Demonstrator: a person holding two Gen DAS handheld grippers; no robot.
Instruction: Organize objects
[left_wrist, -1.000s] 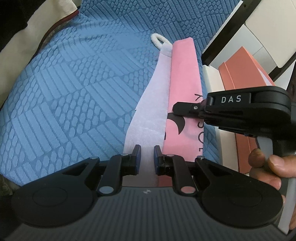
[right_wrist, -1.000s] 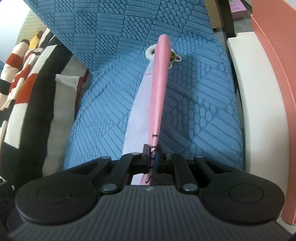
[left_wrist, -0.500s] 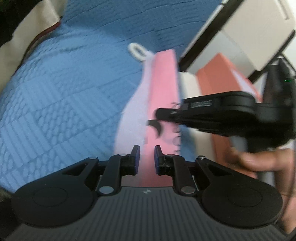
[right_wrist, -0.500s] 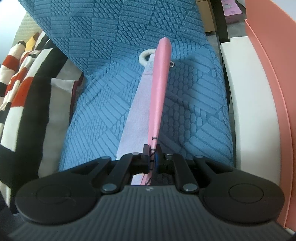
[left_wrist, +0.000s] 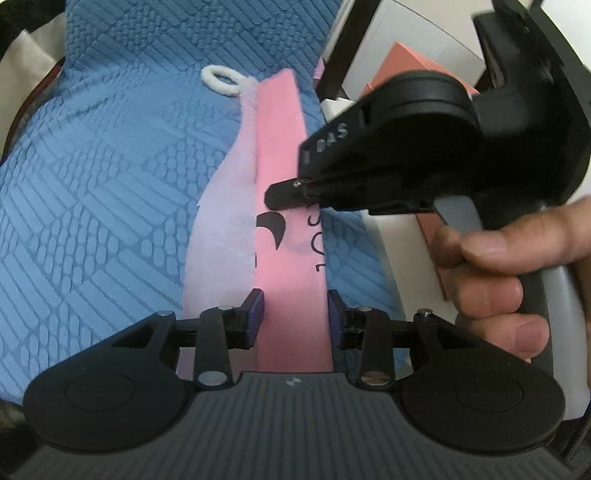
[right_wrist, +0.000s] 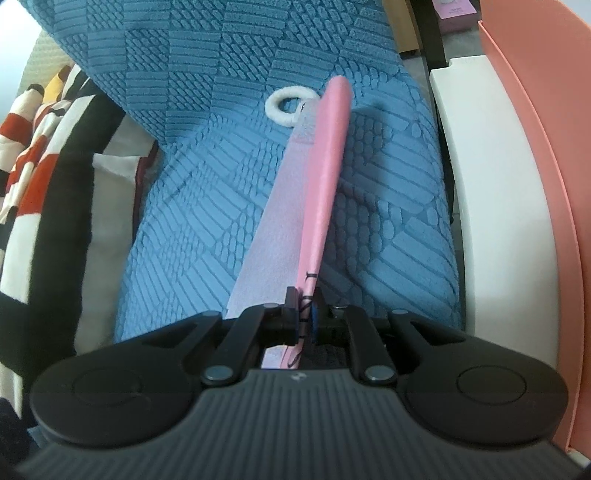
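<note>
So the left gripper (left_wrist: 295, 314) has slid sideways and rolled a bit since a second ago, and its jaws have just been opening. They now stand moderately wide, one on each side of the pink cloth pouch (left_wrist: 284, 206), pads not pressing on it as far as I can see. The right gripper (right_wrist: 304, 314) hasn't budged: it's clamped nearly shut on the pouch's long edge, holding that side up off the blue quilted cover (left_wrist: 110, 166).

The pouch lies lengthwise on the cover, with a pale lilac flap (left_wrist: 221, 206) spread flat beside it and a white cord loop (left_wrist: 221, 78) at the far end. A cream box wall (right_wrist: 495, 192) and a coral box (right_wrist: 535, 147) sit just to the right.

What could go wrong, imo:
- The left jaws straddle only the pink layer. Close now and the lilac flap probably gets left behind, so you end up with a lopsided fold.
- The right pinch is on a thin edge. Any tug from the left could slide the fabric out.
- The two grippers are really close together, so a careless swing could knock them.
- The loop might drag or snag on the cover's texture when lifted.
</note>
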